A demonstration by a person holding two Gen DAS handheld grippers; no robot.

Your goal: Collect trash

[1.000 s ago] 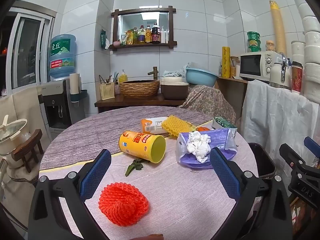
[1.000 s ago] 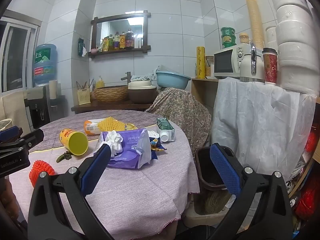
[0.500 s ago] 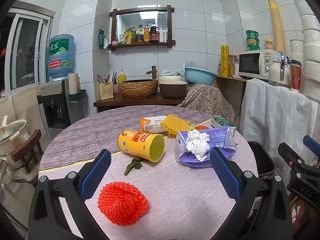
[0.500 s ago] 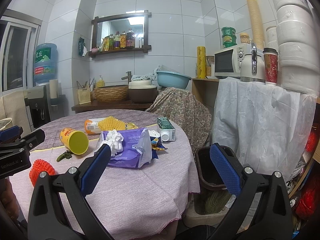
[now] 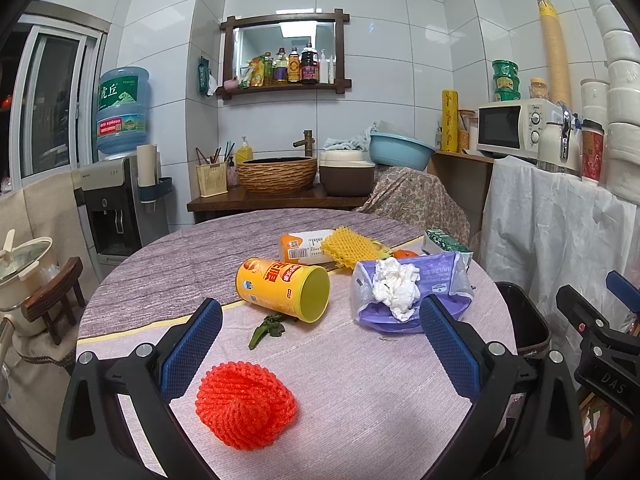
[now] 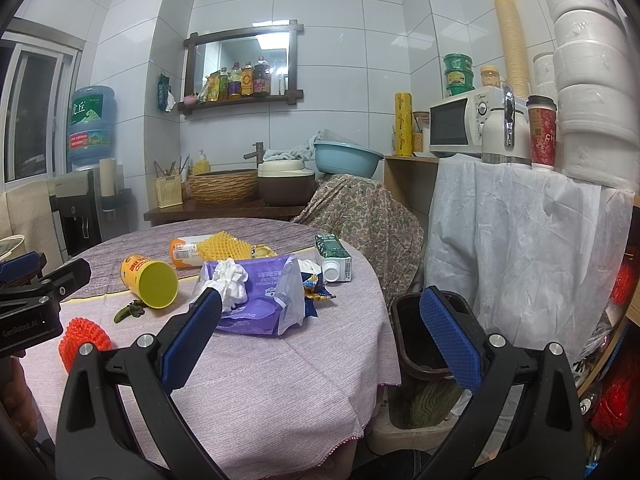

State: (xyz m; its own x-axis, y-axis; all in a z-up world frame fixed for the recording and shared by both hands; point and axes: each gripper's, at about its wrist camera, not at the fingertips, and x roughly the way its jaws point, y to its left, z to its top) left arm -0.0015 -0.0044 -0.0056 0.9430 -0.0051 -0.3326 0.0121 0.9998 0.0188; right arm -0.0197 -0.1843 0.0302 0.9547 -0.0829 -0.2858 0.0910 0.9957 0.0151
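Observation:
Trash lies on a round table with a lilac cloth. A red foam net rests nearest my left gripper, which is open and empty just above it. Behind it a yellow can lies on its side by a green leaf scrap. A purple tissue pack carries a crumpled white tissue. A yellow foam net, an orange-and-white packet and a green carton lie further back. My right gripper hangs open at the table's right edge, over a dark bin.
The bin stands on the floor right of the table, beside a white-draped counter with a microwave and cups. A sideboard with a basket and a water dispenser line the back wall. A wooden stool sits left.
Both views shifted only slightly; the left gripper crept a little forward and lower toward the table. Nothing on the table moved and both jaws stayed open.

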